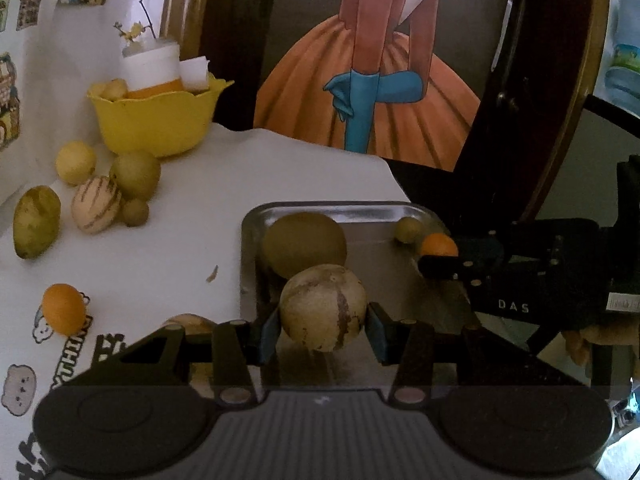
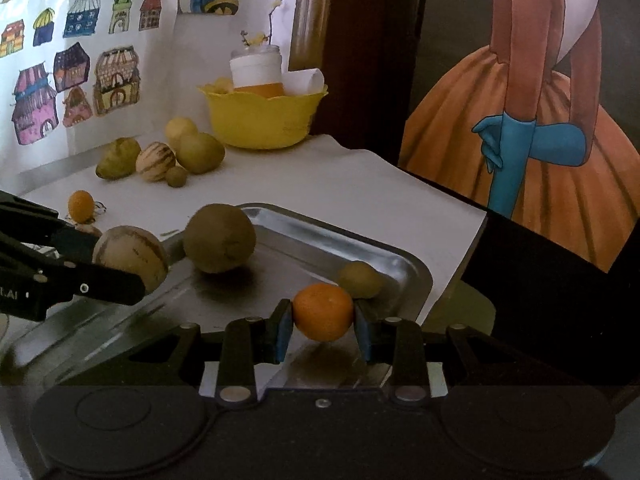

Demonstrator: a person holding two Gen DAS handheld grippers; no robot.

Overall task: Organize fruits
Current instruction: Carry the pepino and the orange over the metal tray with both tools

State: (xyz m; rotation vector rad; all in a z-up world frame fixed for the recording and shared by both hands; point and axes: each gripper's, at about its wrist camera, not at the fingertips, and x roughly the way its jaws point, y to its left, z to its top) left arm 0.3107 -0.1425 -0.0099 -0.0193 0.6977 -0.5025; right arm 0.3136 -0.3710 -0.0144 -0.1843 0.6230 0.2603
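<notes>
My left gripper (image 1: 323, 330) is shut on a pale striped melon (image 1: 323, 307) and holds it just above the near end of a metal tray (image 1: 368, 210). My right gripper (image 2: 322, 326) is shut on an orange (image 2: 323, 312) over the tray's (image 2: 320, 228) right part. A large green-brown fruit (image 1: 304, 243) and a small green fruit (image 1: 408, 229) lie in the tray. In the right wrist view the left gripper's finger (image 2: 100, 280) and the striped melon (image 2: 130, 258) show at the left.
Several loose fruits (image 1: 96, 203) lie on the white cloth at the back left, with another orange (image 1: 64, 309) nearer. A yellow bowl (image 1: 156, 120) with a jar stands behind them. A framed painting (image 1: 372, 80) leans past the table edge.
</notes>
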